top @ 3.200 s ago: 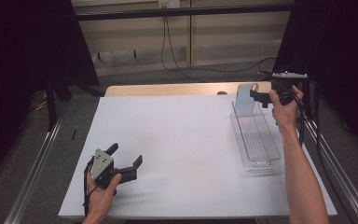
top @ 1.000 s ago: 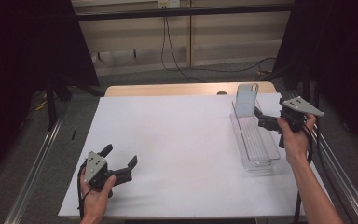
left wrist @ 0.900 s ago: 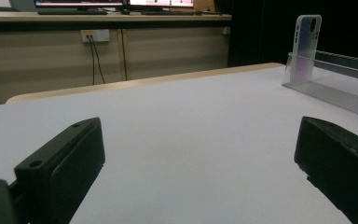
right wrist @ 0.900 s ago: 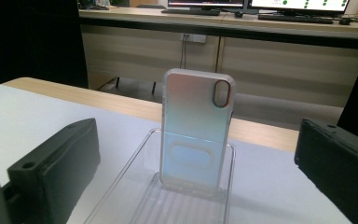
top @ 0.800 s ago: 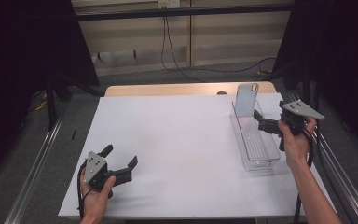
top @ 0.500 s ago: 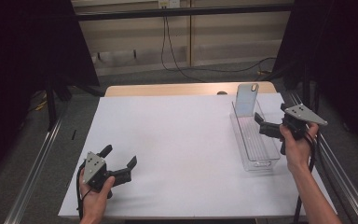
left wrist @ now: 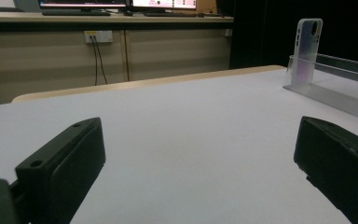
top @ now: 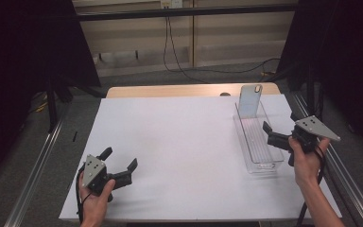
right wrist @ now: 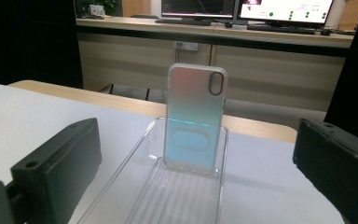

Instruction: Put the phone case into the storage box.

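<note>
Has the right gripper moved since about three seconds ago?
Yes. The right gripper has pulled back from the phone case at the tray's far end toward the person; it now sits open beside the tray's near half.

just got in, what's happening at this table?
A person holds a gripper in each hand over a white table. A phone case stands upright at the far end of a clear tray on the table's right side. The right gripper is open and empty, at the tray's near end, pointing along it at the case. The left gripper sits open near the front left, holding nothing.
</note>
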